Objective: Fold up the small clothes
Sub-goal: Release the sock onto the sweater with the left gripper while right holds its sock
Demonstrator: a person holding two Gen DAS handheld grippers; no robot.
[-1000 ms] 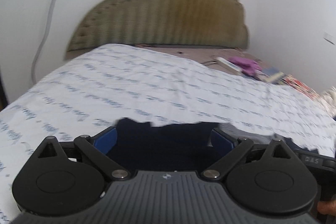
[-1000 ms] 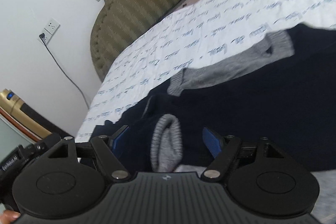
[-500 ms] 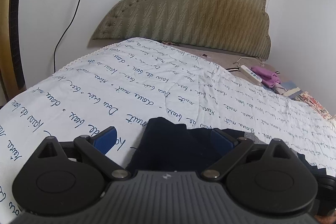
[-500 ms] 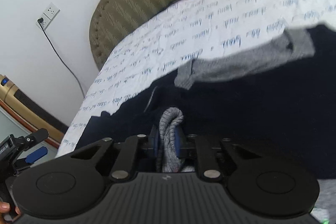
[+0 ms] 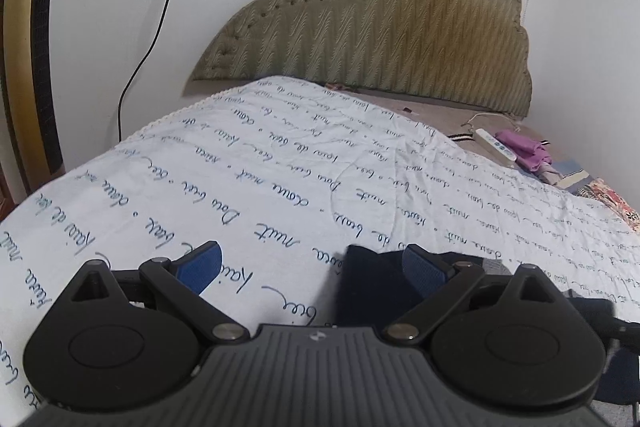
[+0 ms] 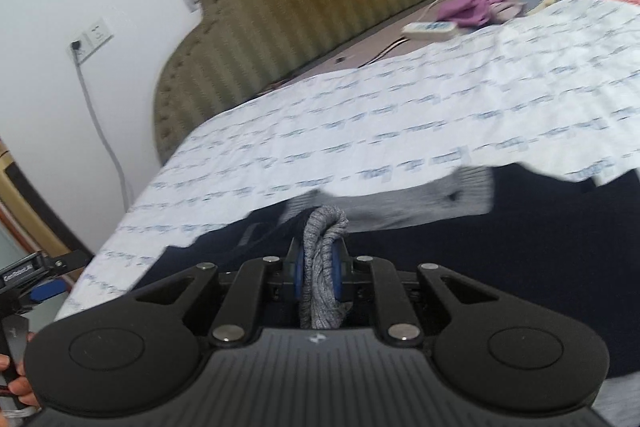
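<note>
While the right claw (image 6: 319, 269) pinches the grey ribbed cuff (image 6: 322, 259) of the soft, limp navy garment (image 6: 500, 259) on the bed (image 6: 360, 131), the left claw (image 5: 310, 265) gapes empty beside a dark corner (image 5: 368, 283), likely its best hold

Navy garment (image 6: 500, 259) with heather-grey cuff (image 6: 320, 267); white bedsheet (image 5: 280, 163) in blue script; olive headboard (image 5: 400, 27).

Blurred by motion: print on sheet (image 6: 400, 131), unreadable. Cut off beside sheet, at right and lower edges: dark garment (image 6: 500, 259). Hidden beyond garment: sheet's near part.
</note>
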